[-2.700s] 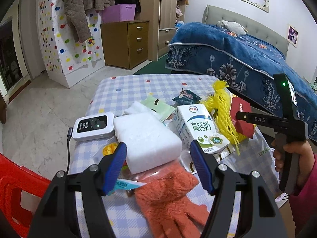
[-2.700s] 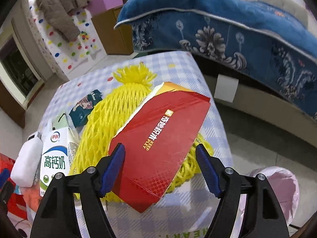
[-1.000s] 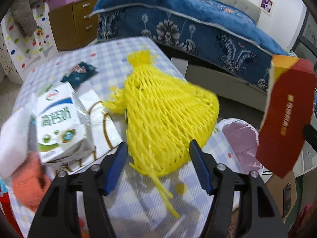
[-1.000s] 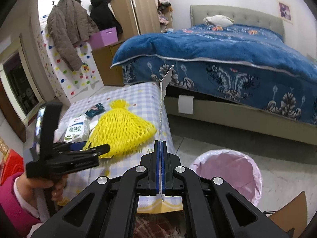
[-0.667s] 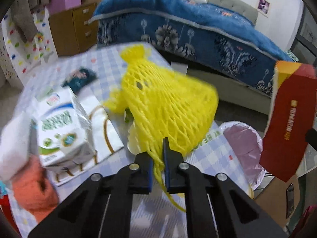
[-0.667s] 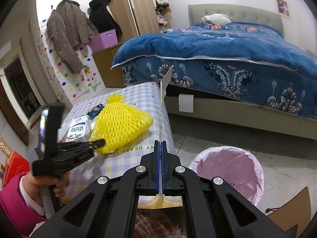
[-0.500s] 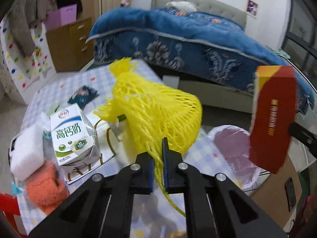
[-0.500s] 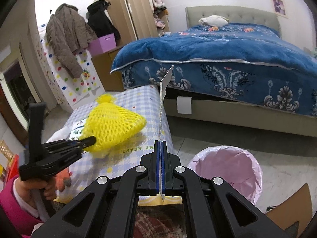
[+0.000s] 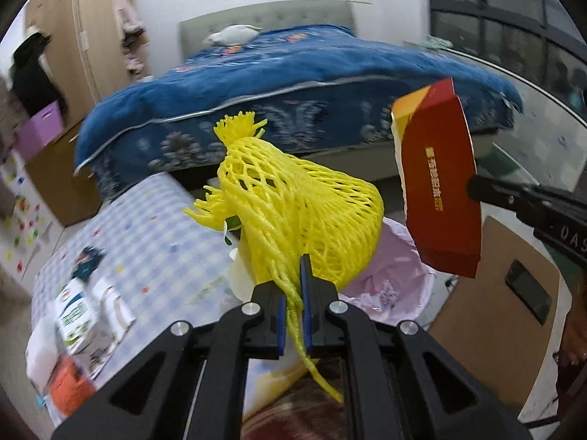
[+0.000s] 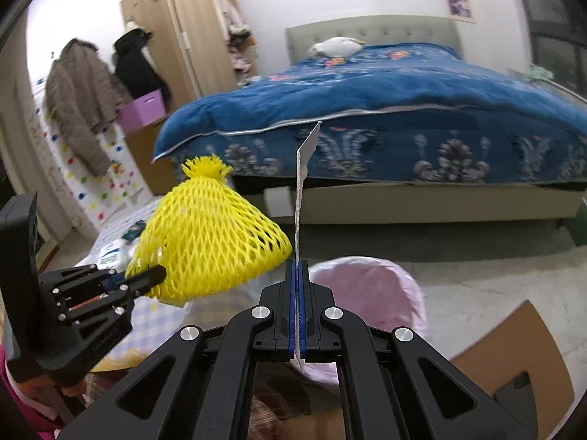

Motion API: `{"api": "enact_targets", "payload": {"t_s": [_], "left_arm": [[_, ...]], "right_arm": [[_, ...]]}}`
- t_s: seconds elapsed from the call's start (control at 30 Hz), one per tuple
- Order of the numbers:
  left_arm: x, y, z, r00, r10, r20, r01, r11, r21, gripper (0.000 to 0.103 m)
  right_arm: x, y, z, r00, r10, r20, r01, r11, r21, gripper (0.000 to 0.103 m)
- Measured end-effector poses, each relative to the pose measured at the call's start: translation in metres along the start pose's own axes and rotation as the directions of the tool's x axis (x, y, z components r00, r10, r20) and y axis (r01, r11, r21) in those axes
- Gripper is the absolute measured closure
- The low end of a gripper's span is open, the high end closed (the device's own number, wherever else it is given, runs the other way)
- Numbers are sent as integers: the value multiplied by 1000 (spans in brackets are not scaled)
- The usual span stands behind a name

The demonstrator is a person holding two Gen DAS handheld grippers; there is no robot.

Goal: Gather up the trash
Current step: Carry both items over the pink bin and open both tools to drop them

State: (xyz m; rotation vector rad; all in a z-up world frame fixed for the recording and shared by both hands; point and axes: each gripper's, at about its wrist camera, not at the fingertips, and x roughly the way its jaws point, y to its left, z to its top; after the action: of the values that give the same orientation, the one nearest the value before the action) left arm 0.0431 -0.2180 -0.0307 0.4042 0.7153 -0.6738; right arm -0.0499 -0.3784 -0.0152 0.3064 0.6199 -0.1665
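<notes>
My left gripper [image 9: 293, 275] is shut on the yellow foam net [image 9: 293, 212] and holds it in the air above the table's edge; the net also shows in the right wrist view [image 10: 209, 242]. My right gripper [image 10: 297, 271] is shut on a flat red carton [image 9: 438, 187], seen edge-on in the right wrist view [image 10: 302, 168]. The carton hangs over the pink-lined trash bin [image 10: 370, 293], which also shows in the left wrist view [image 9: 396, 267] below and behind the net.
The checked table [image 9: 146, 234] holds a milk carton [image 9: 79, 315], a white foam block [image 9: 40, 348], an orange glove [image 9: 68, 392] and a dark wrapper [image 9: 86, 260]. A blue bed [image 10: 367, 110] stands behind. A cardboard sheet [image 9: 506, 315] with a phone [image 9: 528, 291] lies beside the bin.
My left gripper closed on the yellow net, lifted it off the table and carried it toward the bin. My right gripper kept the red carton raised and shifted closer over the bin.
</notes>
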Motion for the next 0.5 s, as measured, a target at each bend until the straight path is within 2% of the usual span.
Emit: {"api": "enact_targets", "payload": {"t_s": [0.27,0.5], "left_arm": [[47,-43,7,998,-25,-65,30,996,83,98],[85,-52,13,992,-27,-120,40,993,114,98]], "right_arm": [[13,-43,-11,997,-62,-37,65,995,76,103],[43,-62,-15,994,-68,-84,78,990,116,103]]}}
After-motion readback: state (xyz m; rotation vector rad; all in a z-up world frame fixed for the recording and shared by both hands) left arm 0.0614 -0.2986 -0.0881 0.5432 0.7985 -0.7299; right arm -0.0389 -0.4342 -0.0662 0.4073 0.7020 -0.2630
